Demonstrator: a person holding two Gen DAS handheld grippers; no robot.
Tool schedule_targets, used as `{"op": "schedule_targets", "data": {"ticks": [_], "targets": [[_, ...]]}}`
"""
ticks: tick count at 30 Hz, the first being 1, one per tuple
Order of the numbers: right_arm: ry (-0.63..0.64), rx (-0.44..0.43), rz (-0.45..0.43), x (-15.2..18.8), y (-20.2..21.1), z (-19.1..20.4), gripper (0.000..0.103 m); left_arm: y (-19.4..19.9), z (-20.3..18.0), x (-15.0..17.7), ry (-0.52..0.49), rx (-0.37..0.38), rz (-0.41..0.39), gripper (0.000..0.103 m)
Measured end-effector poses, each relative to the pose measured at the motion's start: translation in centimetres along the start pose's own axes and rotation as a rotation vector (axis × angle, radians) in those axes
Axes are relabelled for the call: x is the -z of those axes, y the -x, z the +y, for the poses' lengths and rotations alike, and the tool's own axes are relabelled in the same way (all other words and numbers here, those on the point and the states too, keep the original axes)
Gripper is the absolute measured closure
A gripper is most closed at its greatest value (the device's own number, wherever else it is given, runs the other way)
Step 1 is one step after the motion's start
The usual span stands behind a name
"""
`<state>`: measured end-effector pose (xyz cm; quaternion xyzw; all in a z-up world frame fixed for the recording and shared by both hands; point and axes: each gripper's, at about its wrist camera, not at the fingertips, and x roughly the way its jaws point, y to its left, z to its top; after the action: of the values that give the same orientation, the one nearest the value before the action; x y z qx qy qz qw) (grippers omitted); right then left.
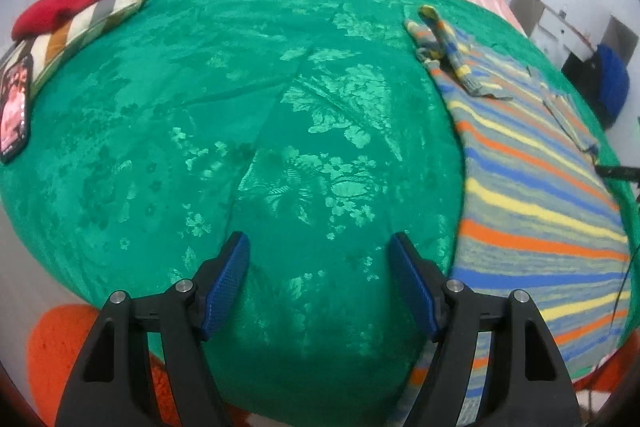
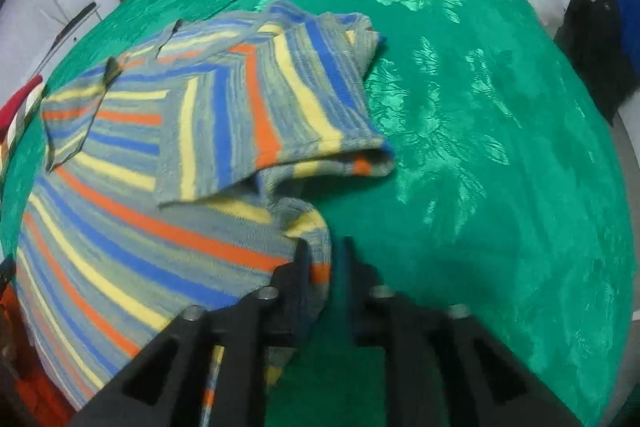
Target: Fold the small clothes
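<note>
So mid-fold: sweater (image 2: 132,163) on green bedspread (image 2: 480,147), sleeve folded in. Right tool (image 2: 326,255) clamped on edge at 6 o'clock; left tool (image 1: 320,247) apart, empty. Next, carry that edge across.

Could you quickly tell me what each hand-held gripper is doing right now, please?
Left hand-held gripper: open, empty, over the green bedspread.
Right hand-held gripper: partly closed around the striped shirt edge; grip cannot be told.
</note>
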<state>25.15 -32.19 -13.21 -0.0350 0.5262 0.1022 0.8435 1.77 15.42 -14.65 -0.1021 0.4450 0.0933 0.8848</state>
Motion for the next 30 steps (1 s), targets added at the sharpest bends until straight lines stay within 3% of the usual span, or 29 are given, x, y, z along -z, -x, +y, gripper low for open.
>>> {"op": "schedule_targets", "data": {"ticks": [1, 2, 3, 5, 8, 11, 13, 14, 15, 18, 22, 26, 28, 30], "targets": [[0.015, 0.05, 0.003, -0.1, 0.6, 0.0, 0.048, 0.0, 0.0, 0.0, -0.001, -0.001, 0.0, 0.028], [0.064, 0.122, -0.03, 0.0, 2.1, 0.4, 0.048, 0.1, 0.0, 0.0, 0.0, -0.006, -0.002, 0.028], [0.111, 0.14, -0.061, -0.2, 3.1, 1.1, 0.048, 0.0, 0.1, 0.0, 0.003, -0.01, -0.002, 0.028], [0.232, 0.091, -0.091, -0.6, 4.9, 3.7, 0.048, -0.2, 0.2, -0.2, 0.013, -0.014, -0.001, 0.028], [0.427, -0.05, -0.082, -1.2, 5.0, 9.0, 0.048, -0.6, 0.0, -0.4, 0.012, -0.028, -0.003, 0.028], [0.538, -0.019, -0.082, -1.9, 2.4, 12.3, 0.048, -0.5, -0.2, -0.2, -0.006, -0.046, -0.009, 0.026], [0.504, 0.014, -0.054, -3.4, -0.4, 12.0, 0.052, -0.5, 0.0, -0.1, -0.009, -0.056, -0.008, 0.025], [0.461, 0.015, -0.019, -3.8, -1.5, 11.2, 0.062, -0.5, 0.2, -0.1, -0.002, -0.055, -0.006, 0.025], [0.399, 0.008, 0.003, -4.3, -2.0, 9.9, 0.1, -0.5, 0.4, -0.1, 0.009, -0.053, -0.005, 0.025], [0.265, 0.036, -0.068, -5.4, 1.0, 5.1, 0.1, -0.5, 1.4, -0.2, 0.051, -0.042, 0.001, 0.024], [0.077, 0.209, -0.165, -6.3, 6.9, -5.3, 0.1, -0.7, 1.8, -0.4, 0.078, -0.034, 0.002, 0.024], [-0.141, 0.389, -0.161, -4.7, 10.2, -16.5, 0.1, -0.8, 1.2, -0.3, 0.06, -0.057, -0.003, 0.024], [-0.214, 0.4, -0.145, -3.0, 10.2, -19.5, 0.1, -0.9, 1.1, -0.2, 0.059, -0.068, -0.004, 0.023], [-0.306, 0.353, -0.112, -0.3, 9.1, -22.0, 0.1, -1.0, 0.9, -0.2, 0.056, -0.077, -0.006, 0.023]]}}
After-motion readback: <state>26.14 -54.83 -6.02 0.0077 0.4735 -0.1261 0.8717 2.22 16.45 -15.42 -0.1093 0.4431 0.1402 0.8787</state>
